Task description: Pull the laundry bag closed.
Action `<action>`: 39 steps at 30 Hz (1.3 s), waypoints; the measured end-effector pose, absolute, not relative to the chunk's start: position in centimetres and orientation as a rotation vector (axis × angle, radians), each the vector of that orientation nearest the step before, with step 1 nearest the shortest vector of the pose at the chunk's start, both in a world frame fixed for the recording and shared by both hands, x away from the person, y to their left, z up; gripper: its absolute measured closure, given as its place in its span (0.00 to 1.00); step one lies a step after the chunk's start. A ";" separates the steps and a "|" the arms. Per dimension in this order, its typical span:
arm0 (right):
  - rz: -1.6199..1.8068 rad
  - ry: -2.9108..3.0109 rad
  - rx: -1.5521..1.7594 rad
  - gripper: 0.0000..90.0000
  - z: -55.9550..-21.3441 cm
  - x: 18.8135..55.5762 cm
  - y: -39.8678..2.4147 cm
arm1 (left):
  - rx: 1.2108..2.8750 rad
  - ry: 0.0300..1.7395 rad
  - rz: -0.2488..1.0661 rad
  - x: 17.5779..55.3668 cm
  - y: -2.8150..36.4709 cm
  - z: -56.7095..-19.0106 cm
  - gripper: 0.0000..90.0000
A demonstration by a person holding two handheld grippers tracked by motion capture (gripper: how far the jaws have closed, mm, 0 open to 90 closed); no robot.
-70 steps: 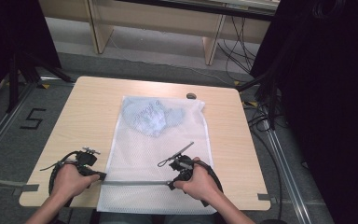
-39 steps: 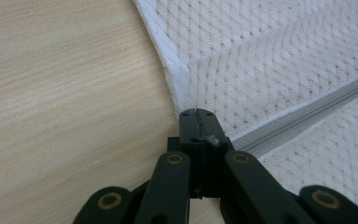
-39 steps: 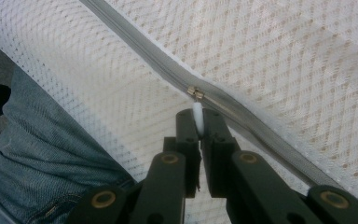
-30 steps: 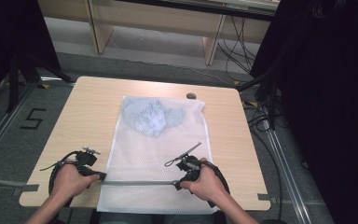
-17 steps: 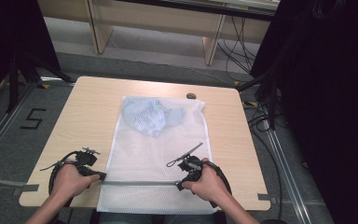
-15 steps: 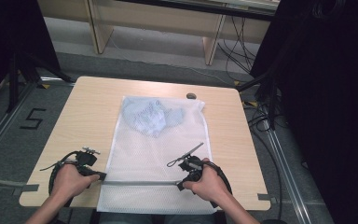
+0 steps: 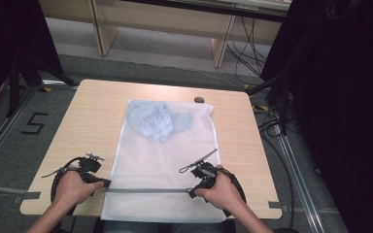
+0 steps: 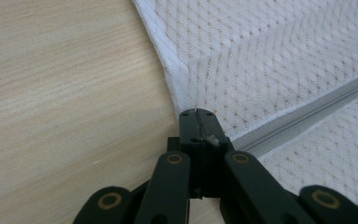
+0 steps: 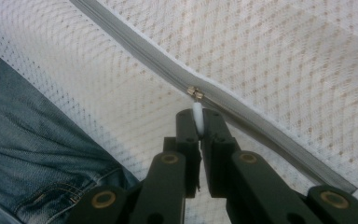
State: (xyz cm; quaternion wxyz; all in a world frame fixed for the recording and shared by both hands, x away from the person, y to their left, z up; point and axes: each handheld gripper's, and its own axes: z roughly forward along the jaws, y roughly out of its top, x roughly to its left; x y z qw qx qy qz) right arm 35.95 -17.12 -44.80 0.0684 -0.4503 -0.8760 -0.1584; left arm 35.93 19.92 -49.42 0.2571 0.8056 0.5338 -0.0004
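Note:
A white mesh laundry bag [image 7: 161, 158] lies flat along the middle of the table, with a light blue garment [image 7: 157, 121] bunched inside its far end. A grey zipper [image 7: 148, 190] runs across the bag's near end. My left gripper [image 7: 108, 183] is shut on the bag's left edge [image 8: 176, 88], right where the zipper tape [image 8: 307, 108] ends. My right gripper [image 7: 192, 192] is shut on the white zipper pull [image 9: 197, 113], just below the metal slider [image 9: 194, 92]. Both grippers lie low over the near table edge, pointing towards each other.
The wooden table [image 7: 92, 121] has bare strips on both sides of the bag. A small dark object [image 7: 199, 100] sits by the far edge. The person's jeans [image 9: 37, 154] show below the bag's overhanging near end. Black curtains and cables stand at the right.
My right gripper has slid a little to the right along the zipper with the pull in it. The left gripper and the bag have stayed put.

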 end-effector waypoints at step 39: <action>-0.492 -2.621 -1.412 0.97 -44.8 35.8 -19.4 | 2.183 1.449 -0.009 36.0 20.0 -49.4 1.00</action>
